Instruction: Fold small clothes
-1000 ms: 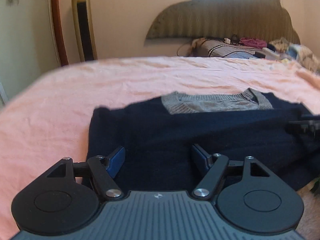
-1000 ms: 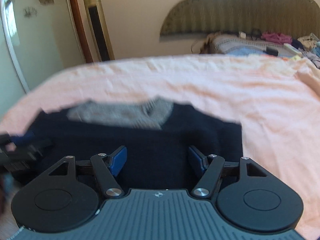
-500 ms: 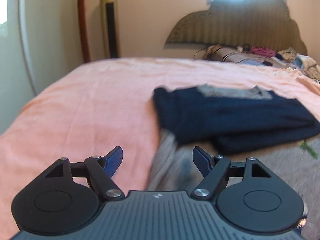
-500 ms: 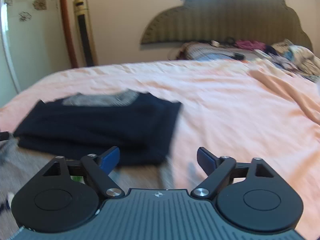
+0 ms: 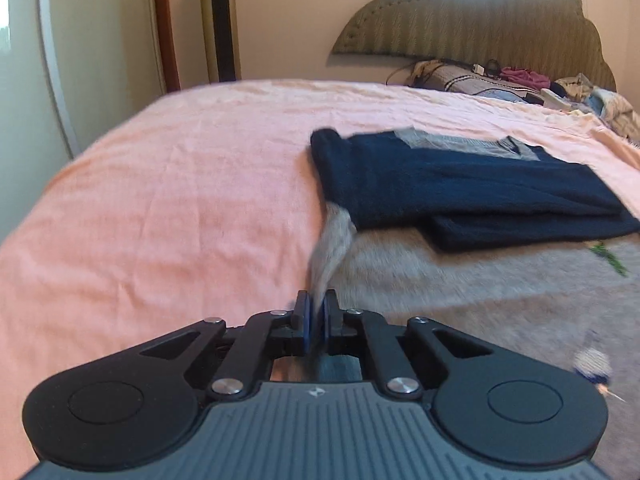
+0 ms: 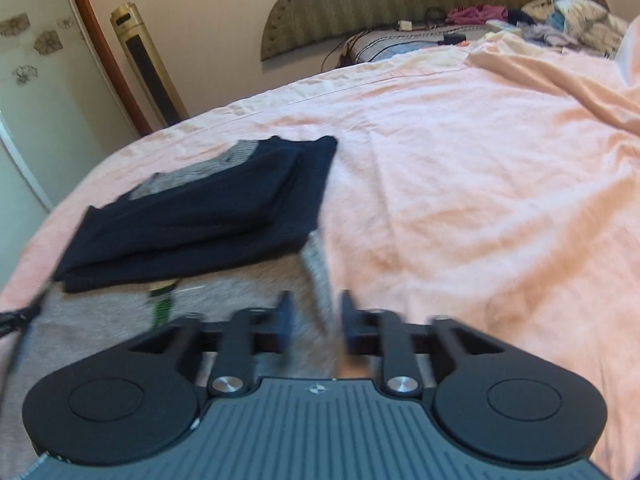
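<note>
With our left gripper [image 5: 315, 322] just clamped on the grey garment [image 5: 460, 280], our right gripper [image 6: 316, 320], jaws apart around its edge, must close next

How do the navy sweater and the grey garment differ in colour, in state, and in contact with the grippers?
The navy sweater is dark and folded flat; the grey garment is pale and spread out. The sweater lies free, while the left gripper, having just closed, pinches the grey garment's corner; its other corner stands between the right gripper's open jaws. Both rest on the pink bedsheet.
</note>
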Demonstrator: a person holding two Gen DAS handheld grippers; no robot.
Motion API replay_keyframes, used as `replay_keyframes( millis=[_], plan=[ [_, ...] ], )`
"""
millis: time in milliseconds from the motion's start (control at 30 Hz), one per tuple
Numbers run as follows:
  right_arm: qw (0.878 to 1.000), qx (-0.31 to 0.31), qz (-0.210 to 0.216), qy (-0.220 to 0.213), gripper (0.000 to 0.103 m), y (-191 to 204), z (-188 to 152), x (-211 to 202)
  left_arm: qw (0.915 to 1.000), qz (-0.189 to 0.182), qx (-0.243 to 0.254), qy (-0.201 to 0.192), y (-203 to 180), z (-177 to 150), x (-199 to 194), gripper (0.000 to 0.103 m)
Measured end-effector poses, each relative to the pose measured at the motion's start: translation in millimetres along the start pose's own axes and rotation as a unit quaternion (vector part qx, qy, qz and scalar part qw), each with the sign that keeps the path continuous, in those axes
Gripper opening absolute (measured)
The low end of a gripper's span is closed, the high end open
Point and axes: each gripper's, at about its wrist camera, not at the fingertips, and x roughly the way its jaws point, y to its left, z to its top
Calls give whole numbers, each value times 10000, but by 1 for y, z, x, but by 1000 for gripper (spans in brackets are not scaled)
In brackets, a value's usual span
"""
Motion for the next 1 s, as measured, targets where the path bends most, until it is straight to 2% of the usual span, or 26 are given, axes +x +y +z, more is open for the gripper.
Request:
replay_keyframes(
  millis=[33,67,100,133,167,200,233,367,467,533,600,667,700,733,767,800,900,1000],
  plan=[
    [10000,-85,0,43,71,2,-7,-7,9997,-157,-176,63,4,-10,-10,12],
    [9997,-168,-17,150,71,4,-17,-14,9990,-321,-303,101,7,-19,-18,17],
    [9995,-240,27,219,69,5,-27,-17,9984,-421,-374,59,8,-27,-23,18],
    [9988,-484,16,111,67,10,-38,-23,9984,-418,-372,-54,7,-35,-28,18],
    [9972,-736,-97,75,52,16,-45,-26,9989,-340,-270,-168,4,-41,-31,17],
    [9957,-908,-199,61,18,19,-49,-28,9991,-273,-221,-226,2,-43,-31,13],
    [9969,-766,-106,111,9,14,-48,-29,9991,-223,-296,-221,2,-42,-31,10],
    [9998,-186,-65,-3,6,-17,-41,-44,9975,-287,-640,-52,20,-35,-42,10],
    [9995,144,188,213,8,-21,-45,-44,9967,-442,-680,49,28,-42,-50,11],
    [9985,357,304,293,21,-19,-47,-45,9960,-524,-719,111,29,-51,-52,12],
    [9962,501,612,354,54,-15,-48,-46,9955,-587,-739,50,26,-57,-55,15],
    [9968,334,621,389,61,-5,-48,-42,9955,-569,-760,-3,21,-58,-55,16],
    [9979,168,499,365,48,1,-48,-40,9958,-558,-721,-34,16,-57,-53,16],
    [9987,-16,284,433,26,5,-47,-36,9968,-512,-614,-82,11,-56,-51,16],
    [9986,-120,262,443,6,2,-47,-35,9978,-416,-504,-118,8,-55,-50,8],
    [9985,-49,321,439,5,-6,-46,-37,9980,-362,-512,-93,9,-54,-50,4],
    [9993,211,128,283,4,-32,-48,-54,9961,-535,-695,-111,23,-53,-64,3],
    [9976,547,327,255,4,-45,-55,-58,9940,-770,-774,77,35,-62,-71,4]
  ],
)
